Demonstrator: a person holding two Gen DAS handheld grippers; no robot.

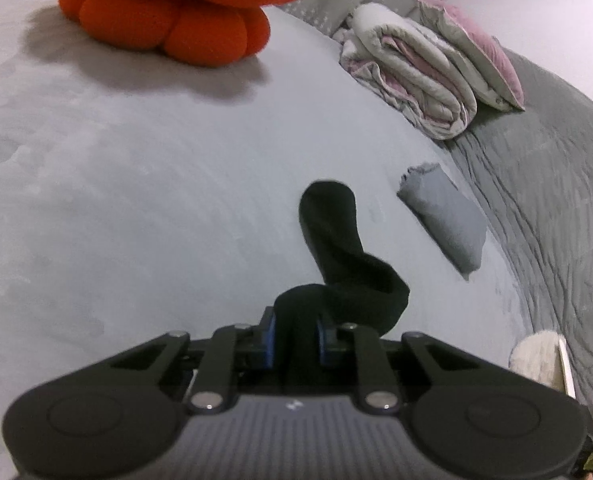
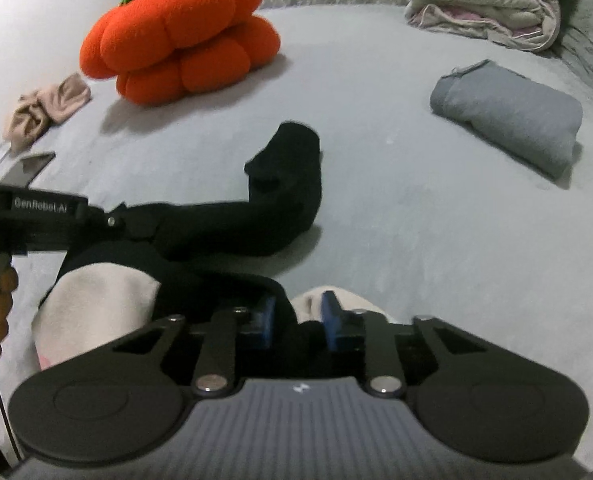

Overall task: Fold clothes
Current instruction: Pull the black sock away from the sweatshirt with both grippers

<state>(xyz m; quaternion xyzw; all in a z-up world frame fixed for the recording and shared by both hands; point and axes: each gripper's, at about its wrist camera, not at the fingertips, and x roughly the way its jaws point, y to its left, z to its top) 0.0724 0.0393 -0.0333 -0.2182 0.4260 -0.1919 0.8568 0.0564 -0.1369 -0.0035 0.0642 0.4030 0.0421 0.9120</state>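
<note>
While gripped by both tongs, black sock (image 1: pixel 336 240) lengthwise away.

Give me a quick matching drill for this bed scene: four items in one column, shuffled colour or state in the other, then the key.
Items:
1. sock
2. plush cushion
3. folded garment
4. comforter

Descriptions:
A. orange, lobed, green tuft on top
B. grey, folded, lying free on the bed
C. black, pinched by the left gripper
D. rolled up, cream and pink

Pairs: 1-C, 2-A, 3-B, 4-D
</note>
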